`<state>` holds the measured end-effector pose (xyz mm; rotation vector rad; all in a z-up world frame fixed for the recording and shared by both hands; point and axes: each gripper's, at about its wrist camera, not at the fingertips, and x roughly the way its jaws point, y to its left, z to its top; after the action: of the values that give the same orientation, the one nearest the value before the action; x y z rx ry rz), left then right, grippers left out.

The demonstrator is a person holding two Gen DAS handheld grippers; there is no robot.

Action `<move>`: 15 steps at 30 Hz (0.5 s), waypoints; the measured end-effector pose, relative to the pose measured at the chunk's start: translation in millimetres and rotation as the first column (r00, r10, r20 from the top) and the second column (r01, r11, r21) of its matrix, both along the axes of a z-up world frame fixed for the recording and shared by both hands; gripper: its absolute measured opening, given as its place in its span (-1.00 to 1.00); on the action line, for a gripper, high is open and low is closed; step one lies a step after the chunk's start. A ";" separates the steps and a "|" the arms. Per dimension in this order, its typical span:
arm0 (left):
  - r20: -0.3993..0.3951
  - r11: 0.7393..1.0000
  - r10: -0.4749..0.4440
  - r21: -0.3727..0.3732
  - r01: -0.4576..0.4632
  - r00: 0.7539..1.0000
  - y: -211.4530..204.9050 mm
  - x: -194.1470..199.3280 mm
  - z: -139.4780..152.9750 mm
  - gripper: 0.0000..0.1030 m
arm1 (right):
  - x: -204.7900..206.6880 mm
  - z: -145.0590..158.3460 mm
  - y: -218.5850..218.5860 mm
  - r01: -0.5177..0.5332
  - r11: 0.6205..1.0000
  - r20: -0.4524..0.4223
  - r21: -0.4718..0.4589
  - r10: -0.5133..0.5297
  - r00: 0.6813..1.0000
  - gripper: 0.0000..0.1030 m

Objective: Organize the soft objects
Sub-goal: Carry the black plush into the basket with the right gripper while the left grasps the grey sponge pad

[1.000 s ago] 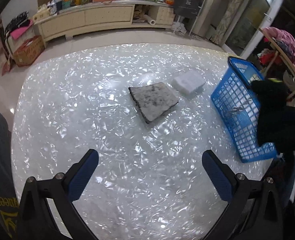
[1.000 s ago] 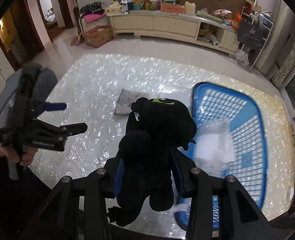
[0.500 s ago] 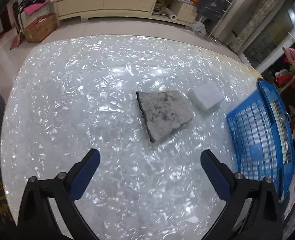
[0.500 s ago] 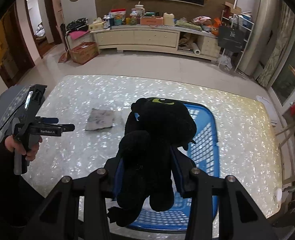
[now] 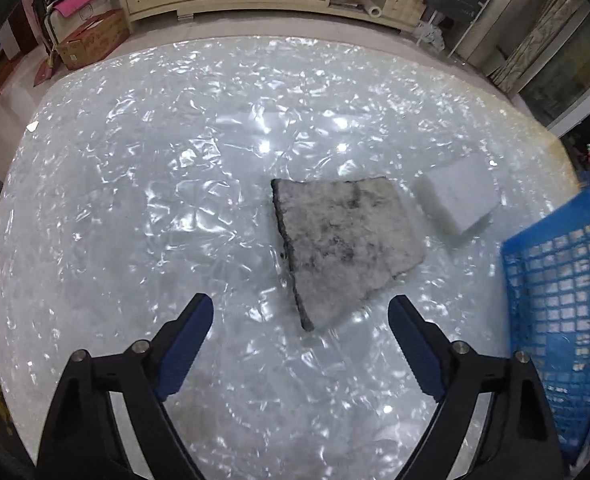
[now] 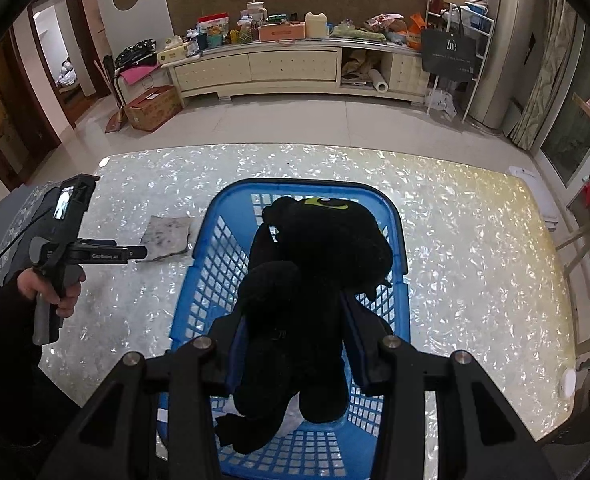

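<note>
Spanning both views: a table [image 5: 135, 208] with a glossy, pearly-white top carried every task thing.
Basket: a blue plastic basket [image 6: 219, 240] with latticed walls sat on the right half of the table, its long side running from the near edge toward the far edge; in the left wrist view only its left wall [image 5: 555, 280] showed, at the table's right edge.
Plush toy: a black plush toy [image 6: 315, 272] with a yellow-green patch on its head hung above the basket's open top, its limbs dangling over the basket's near end.
Right gripper: the right gripper [image 6: 295, 344] had its blue pads pressed into both flanks of the plush toy, part-way closed and holding it.
Cloth: a grey mottled cloth [image 5: 343, 244] with a dark edge lay flat near the middle of the table, just left of the basket.
Sponge: a white sponge block [image 5: 459, 200] lay just beside the cloth's far right corner, between the cloth and the basket.
Left gripper: the left gripper [image 5: 301, 316], held by a hand [image 6: 61, 288], pointed steeply down over the cloth's near corner; its jaws stood wide and were closing, with nothing yet between the pads.
</note>
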<state>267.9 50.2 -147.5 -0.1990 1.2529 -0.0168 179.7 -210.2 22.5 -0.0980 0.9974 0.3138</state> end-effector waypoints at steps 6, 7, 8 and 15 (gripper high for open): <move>-0.036 1.000 0.020 -0.003 -0.020 0.999 -3.9 12.4 -17.6 0.60 | 3.3 -1.4 -7.3 0.003 1.000 -0.004 0.012 -0.002 1.000 -0.23; -0.042 1.000 0.027 -0.002 -0.027 0.999 -3.7 14.3 -20.2 0.59 | 3.5 -1.2 -7.7 0.004 1.000 -0.005 0.013 -0.004 1.000 -0.23; -0.047 0.999 0.033 -0.004 -0.033 0.998 -3.3 15.9 -22.7 0.59 | 3.6 -1.2 -7.9 0.004 1.000 -0.005 0.012 -0.004 1.000 -0.23; -0.037 0.999 0.040 0.000 -0.040 0.999 -4.0 25.7 -22.2 0.33 | 10.7 -5.0 -4.0 -0.012 1.000 -0.013 0.006 0.012 1.000 -0.22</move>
<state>293.6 46.3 -169.8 -0.2255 1.2856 0.0208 190.4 -214.2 17.5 -0.0971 1.0090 0.3288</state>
